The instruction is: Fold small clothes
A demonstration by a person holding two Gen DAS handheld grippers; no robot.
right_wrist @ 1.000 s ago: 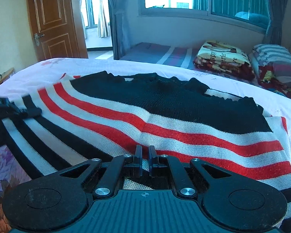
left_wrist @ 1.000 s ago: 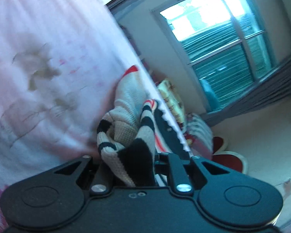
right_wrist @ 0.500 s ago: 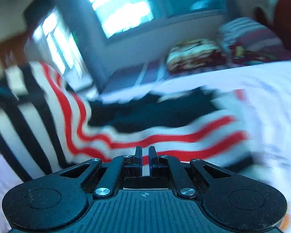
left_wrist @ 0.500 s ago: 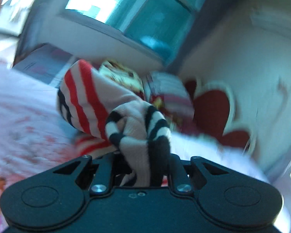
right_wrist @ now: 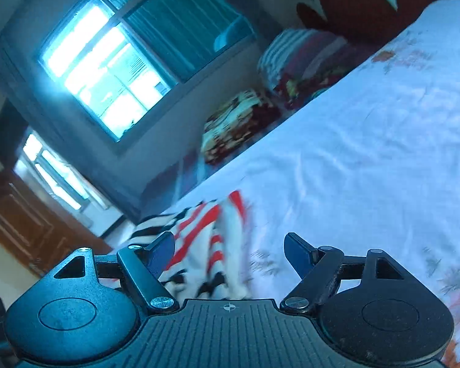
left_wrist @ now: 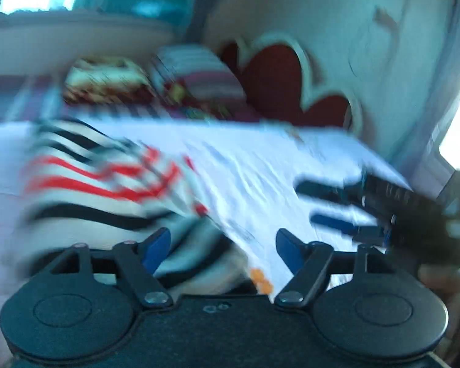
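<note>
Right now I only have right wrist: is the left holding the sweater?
Observer: No. The left gripper is opening; the sweater lies slack between its fingers, and neither pad seems to press it.
Operator: Where's the rest of it?
Observer: Bunched on the sheet, left of that gripper in its view. It is blurred.
Operator: Can you see my right one from there?
Observer: Yes. The right gripper is at that view's right side, over bare sheet, opening, with nothing between its fingers.
</note>
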